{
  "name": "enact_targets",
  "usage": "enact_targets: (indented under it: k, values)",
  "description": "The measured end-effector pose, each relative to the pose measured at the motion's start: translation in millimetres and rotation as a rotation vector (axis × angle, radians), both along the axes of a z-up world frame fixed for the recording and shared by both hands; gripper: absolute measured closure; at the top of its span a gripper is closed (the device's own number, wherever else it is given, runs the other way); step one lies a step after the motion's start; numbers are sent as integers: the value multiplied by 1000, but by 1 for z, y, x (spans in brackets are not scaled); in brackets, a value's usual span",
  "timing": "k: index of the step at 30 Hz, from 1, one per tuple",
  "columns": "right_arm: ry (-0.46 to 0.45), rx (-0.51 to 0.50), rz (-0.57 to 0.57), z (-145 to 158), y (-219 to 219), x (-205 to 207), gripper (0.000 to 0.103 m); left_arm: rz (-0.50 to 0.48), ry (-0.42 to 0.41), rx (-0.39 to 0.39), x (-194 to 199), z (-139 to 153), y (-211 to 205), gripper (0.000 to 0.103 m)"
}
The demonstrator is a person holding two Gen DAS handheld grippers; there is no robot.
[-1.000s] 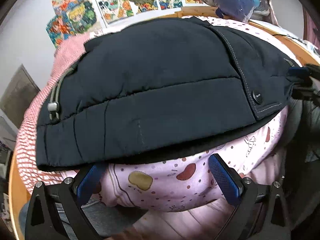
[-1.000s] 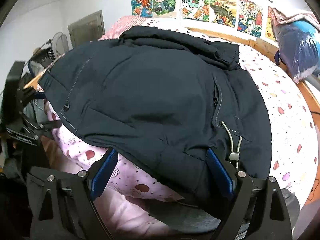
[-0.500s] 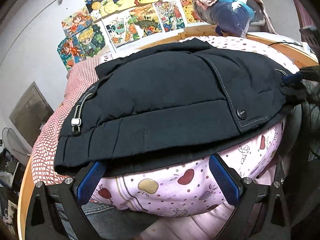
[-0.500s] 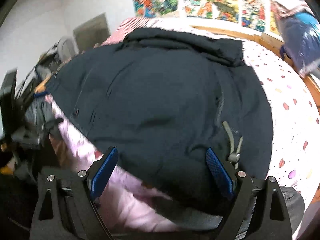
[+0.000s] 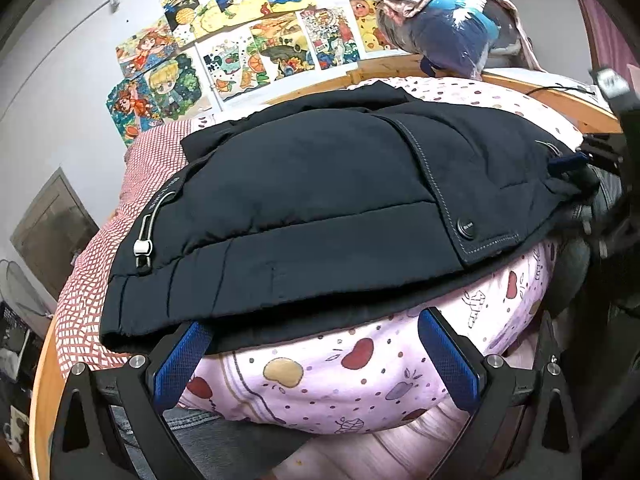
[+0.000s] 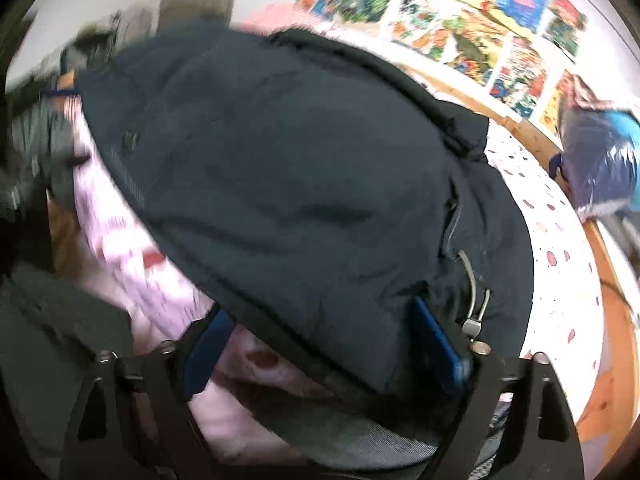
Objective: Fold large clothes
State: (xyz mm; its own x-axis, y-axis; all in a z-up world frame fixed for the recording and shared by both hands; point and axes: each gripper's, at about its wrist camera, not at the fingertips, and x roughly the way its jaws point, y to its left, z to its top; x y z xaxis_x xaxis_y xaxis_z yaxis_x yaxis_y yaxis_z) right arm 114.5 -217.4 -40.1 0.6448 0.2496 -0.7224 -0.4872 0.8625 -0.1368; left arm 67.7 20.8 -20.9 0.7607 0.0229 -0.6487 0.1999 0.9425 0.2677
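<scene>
left gripper (image 5: 312, 354) spread, empty | right gripper (image 6: 320, 354) spread – blurred | snap button (image 5: 466, 227) left-view only – jacket (image 5: 320, 192)

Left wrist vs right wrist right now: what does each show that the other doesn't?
Left wrist only: the open left tool, empty, low at the bed's near edge, below the jacket hem; a snap button on the placket; the red checked cover.

Right wrist only: the right tool, open, with the jacket hem between its pads; this view is motion-blurred.

Both: the dark padded jacket spread on the pink fruit-print sheet, its drawcord toggle, the drawings on the wall, and the blue bundle at the far rail.
</scene>
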Motion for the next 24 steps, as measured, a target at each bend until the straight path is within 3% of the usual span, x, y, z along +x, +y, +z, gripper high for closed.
enact_targets:
  k: [1, 4, 7, 16, 24]
  values:
    - [2, 41, -5, 5, -3, 2, 47, -3, -5, -1, -1, 1, 0, 0]
    - [-12, 102, -5, 14, -6, 3, 64, -10, -25, -3, -4, 3, -2, 0]
    - [-36, 122, 2, 21, -7, 3, 72, -12, -49, 14, -7, 4, -5, 0]
    - [-38, 238, -20, 35, -27, 16, 76, -5, -161, 144, -7, 7, -17, 0]
    - [-27, 247, -21, 33, -29, 23, 76, -16, -220, 126, -28, 14, -16, 0]
